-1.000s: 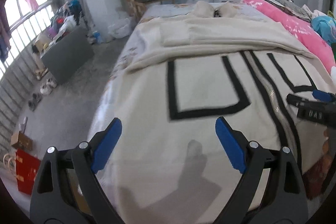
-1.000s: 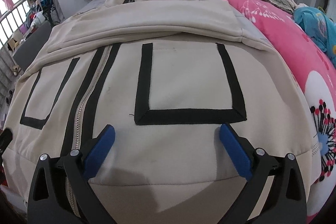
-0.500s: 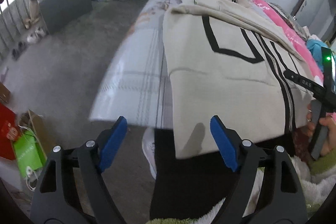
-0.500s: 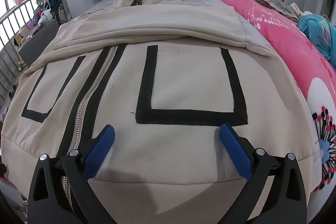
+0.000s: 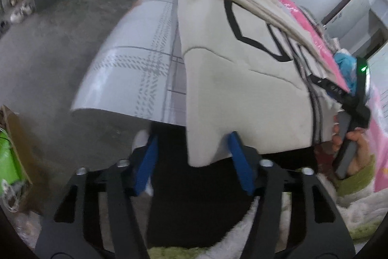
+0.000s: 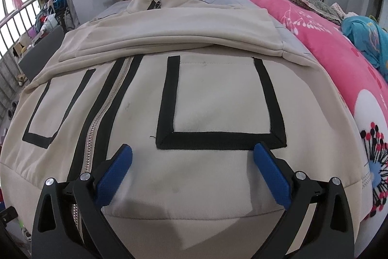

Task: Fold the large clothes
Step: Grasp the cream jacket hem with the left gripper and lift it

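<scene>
- Now the left gripper [image 5: 194, 159] is closing, its jaws either side of the hanging hem corner of the cream jacket [image 5: 242, 79], pads not yet pressing.
- Opposite, the right gripper [image 6: 191, 171] hovers spread wide over the hem, gripping nothing.
- Laid front-up on the bed [image 5: 135, 60], the jacket has its hem overhanging the near edge.
- Advice: bite both fabric layers well inside the corner, and have the right take a matching hold before lifting.

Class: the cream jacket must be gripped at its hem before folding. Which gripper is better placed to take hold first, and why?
Left. The left gripper has the jacket hem corner between its closing jaws. The right gripper hovers open over flat fabric.
</scene>
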`<state>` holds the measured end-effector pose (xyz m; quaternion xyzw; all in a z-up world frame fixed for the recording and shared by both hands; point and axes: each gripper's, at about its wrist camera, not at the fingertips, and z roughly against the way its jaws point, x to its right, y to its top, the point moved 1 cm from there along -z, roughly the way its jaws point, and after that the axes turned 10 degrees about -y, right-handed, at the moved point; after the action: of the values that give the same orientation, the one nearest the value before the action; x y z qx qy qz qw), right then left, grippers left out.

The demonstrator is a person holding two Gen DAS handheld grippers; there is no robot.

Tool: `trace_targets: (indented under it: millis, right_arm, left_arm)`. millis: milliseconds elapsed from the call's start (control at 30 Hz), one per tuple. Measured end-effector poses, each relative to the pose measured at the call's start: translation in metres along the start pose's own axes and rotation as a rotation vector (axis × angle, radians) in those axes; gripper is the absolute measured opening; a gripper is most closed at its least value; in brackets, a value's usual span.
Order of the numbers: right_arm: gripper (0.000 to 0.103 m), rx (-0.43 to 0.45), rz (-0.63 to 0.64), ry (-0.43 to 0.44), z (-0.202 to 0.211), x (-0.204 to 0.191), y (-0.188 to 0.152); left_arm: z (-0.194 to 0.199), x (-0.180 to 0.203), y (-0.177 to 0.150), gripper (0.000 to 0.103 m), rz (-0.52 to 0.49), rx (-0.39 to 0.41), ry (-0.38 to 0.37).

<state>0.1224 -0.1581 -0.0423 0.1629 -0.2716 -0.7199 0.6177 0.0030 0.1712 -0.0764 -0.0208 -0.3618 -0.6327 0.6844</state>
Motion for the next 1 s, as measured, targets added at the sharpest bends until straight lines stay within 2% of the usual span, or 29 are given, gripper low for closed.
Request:
trace_targets:
  millis: [33, 67, 233, 333, 433, 533, 600, 667, 800, 900, 1000]
  right_arm:
    - [0.097, -0.001, 0.001, 0.001, 0.0, 0.0, 0.0]
    - [0.097, -0.001, 0.001, 0.0, 0.0, 0.0, 0.0]
    - [0.097, 0.003, -0.003, -0.003, 0.0, 0.0, -0.001]
    - [0.097, 0.003, -0.001, -0.002, 0.0, 0.0, -0.001]
    - [0.097, 0.003, -0.001, -0.003, 0.0, 0.0, -0.001]
    - [0.097, 0.005, -0.001, -0.002, 0.0, 0.0, -0.001]
    - [0.097, 0.009, -0.002, -0.002, 0.001, 0.0, -0.002]
    - [0.097, 0.012, -0.001, -0.001, 0.001, 0.001, -0.002]
    - [0.097, 0.013, -0.002, 0.0, 0.001, 0.001, -0.002]
    - [0.097, 0.009, 0.002, 0.001, 0.0, 0.001, -0.002]
    - [0.097, 0.0, 0.003, 0.001, 0.0, 0.001, -0.001]
  left_arm:
    - [0.001, 0.002, 0.0, 0.036, 0.002, 0.001, -0.022]
    - [0.004, 0.007, 0.0, 0.034, -0.006, 0.007, -0.049]
    - [0.016, 0.031, 0.005, 0.034, -0.051, 0.052, -0.12]
    - [0.012, 0.035, 0.01, 0.034, -0.044, 0.055, -0.108]
    - [0.003, 0.028, 0.011, 0.034, -0.013, 0.029, -0.052]
    - [0.003, 0.019, 0.015, 0.034, 0.037, 0.04, -0.078]
    - [0.004, 0.02, 0.016, 0.033, 0.034, 0.049, -0.073]
    - [0.004, 0.023, 0.018, 0.026, 0.018, 0.052, -0.062]
    - [-0.004, 0.022, 0.02, 0.026, 0.022, 0.017, -0.035]
    - [-0.005, 0.021, 0.021, 0.026, 0.037, 0.012, -0.03]
    - [-0.005, 0.025, 0.02, 0.025, 0.011, 0.011, -0.005]
